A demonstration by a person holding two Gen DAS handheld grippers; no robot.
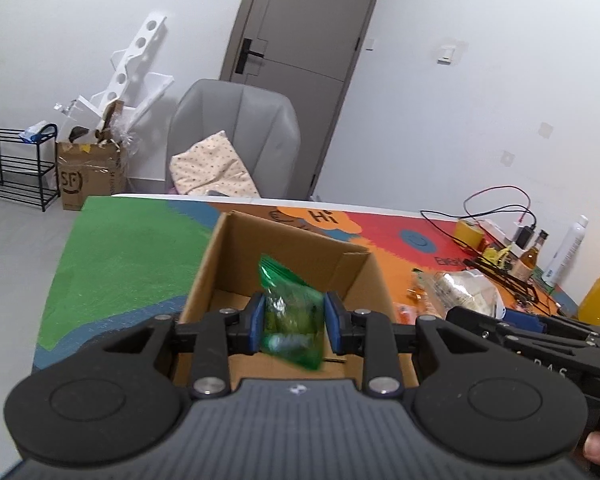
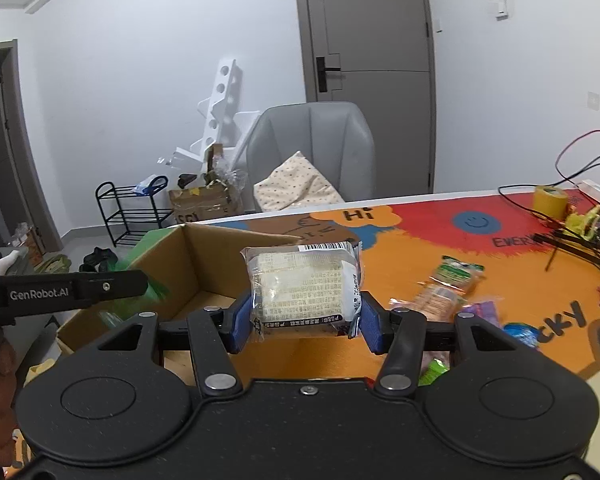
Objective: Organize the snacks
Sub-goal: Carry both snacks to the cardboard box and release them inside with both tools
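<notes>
i'm looking across a white-walled room with a grey door (image 2: 370, 32) and a grey chair (image 2: 312, 148) pushed up to the far edge of the tabletop (image 2: 440, 248), which is covered in a bright orange, red, green and blue mat. an open cardboard box (image 1: 284, 264) stands on the tabletop toward its left side.

my left tongs (image 1: 294, 316) hang over the open box with a green transparent snack bag (image 1: 294, 312) between the blue pads; the bag is blurred and reaches from pad to pad, so i read it as gripped.

my right tongs (image 2: 304, 320) are clamped on a clear-wrapped snack pack (image 2: 304, 288) with printed text and a barcode, held above the tabletop just to the right of the box.

loose snacks lie on the orange part of the tabletop to the right: a green-labelled packet (image 2: 458, 274), a purple wrapper (image 2: 482, 312) and a blue one (image 2: 520, 332) near the front edge. a roll of yellow tape (image 2: 550, 202) and black and red cables (image 2: 580, 168) sit toward the far right corner. in the left view, bottles (image 1: 534, 254) stand along the right edge.
</notes>
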